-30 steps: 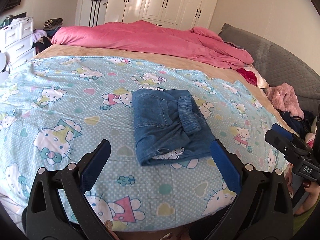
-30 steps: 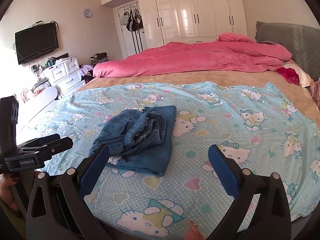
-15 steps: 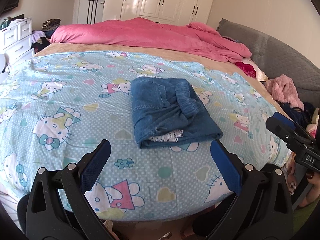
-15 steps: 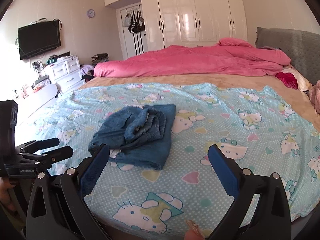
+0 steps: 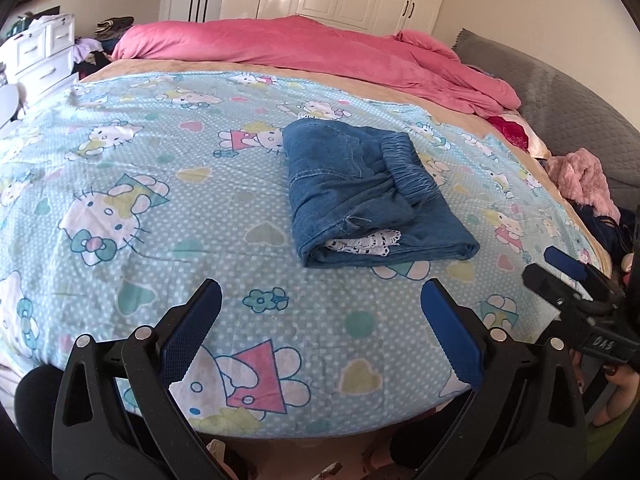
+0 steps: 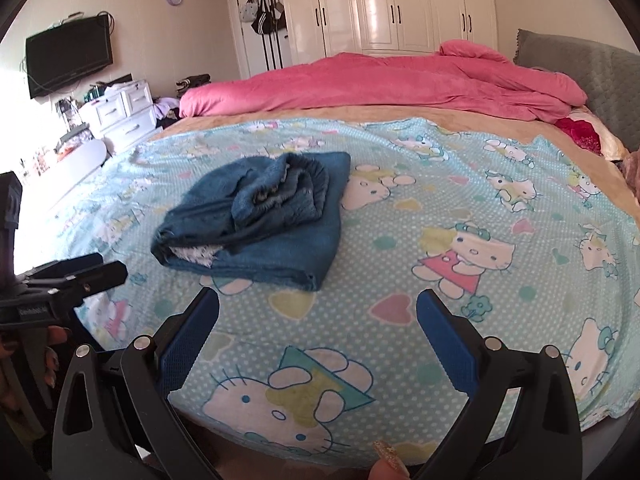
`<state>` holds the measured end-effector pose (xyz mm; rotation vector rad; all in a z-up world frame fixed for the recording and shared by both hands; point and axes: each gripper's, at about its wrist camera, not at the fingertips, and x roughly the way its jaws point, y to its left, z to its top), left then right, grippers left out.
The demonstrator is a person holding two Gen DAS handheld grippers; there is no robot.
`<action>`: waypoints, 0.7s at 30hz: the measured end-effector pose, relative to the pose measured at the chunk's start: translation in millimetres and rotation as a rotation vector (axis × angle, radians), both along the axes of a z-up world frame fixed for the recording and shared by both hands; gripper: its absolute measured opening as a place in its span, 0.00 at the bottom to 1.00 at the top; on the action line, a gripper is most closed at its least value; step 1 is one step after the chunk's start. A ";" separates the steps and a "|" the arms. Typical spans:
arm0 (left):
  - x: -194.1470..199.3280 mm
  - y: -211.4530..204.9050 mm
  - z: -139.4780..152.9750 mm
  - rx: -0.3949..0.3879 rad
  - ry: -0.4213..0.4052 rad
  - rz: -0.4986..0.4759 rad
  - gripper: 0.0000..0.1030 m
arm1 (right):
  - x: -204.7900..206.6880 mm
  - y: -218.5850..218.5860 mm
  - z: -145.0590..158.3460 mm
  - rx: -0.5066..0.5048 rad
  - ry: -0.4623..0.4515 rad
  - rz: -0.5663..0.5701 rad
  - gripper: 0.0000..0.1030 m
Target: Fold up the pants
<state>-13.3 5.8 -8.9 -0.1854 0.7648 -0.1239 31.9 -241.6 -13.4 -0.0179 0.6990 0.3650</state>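
One pair of blue denim pants (image 5: 368,196) lies folded into a compact bundle on the cartoon-cat sheet (image 5: 132,184), a bit of white lace showing at its near edge. Behind the pants, a pink duvet (image 5: 320,52) is heaped across the bed; beyond it stands a white wardrobe (image 6: 400,4), with a white drawer unit (image 6: 124,114) and a wall TV (image 6: 68,54) off to the left. Two grippers are raised short of the pants, touching nothing. The left gripper (image 5: 320,316) has its blue pads (image 5: 192,332) spread wide, holding nothing. The right gripper (image 6: 318,320) is likewise spread and holds nothing, level over the sheet's near edge.
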 end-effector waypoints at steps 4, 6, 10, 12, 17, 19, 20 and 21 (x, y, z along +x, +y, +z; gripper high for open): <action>4.2 2.0 -10.8 -0.002 0.023 0.000 0.91 | 2.8 4.1 -16.9 -0.014 0.031 -0.013 0.96; 4.9 2.4 -12.9 -0.001 0.025 0.003 0.91 | 4.4 3.5 -21.0 -0.009 0.043 -0.012 0.96; 5.9 2.1 -15.4 0.000 0.028 0.002 0.91 | 5.0 1.6 -21.2 -0.002 0.040 -0.017 0.96; 6.1 1.3 -16.1 0.000 0.032 0.001 0.91 | 4.8 0.5 -21.0 0.002 0.040 -0.020 0.96; 6.3 0.1 -16.0 0.002 0.031 0.000 0.91 | 4.9 1.0 -20.1 0.001 0.043 -0.012 0.96; 6.2 0.2 -16.0 0.003 0.029 0.002 0.91 | 4.4 1.7 -19.7 -0.001 0.042 -0.008 0.96; 5.8 0.1 -15.8 0.002 0.029 0.002 0.91 | 4.1 2.2 -19.3 -0.002 0.041 -0.007 0.96; 5.6 0.1 -15.6 0.003 0.028 0.003 0.91 | 3.9 2.3 -18.9 -0.002 0.040 -0.006 0.96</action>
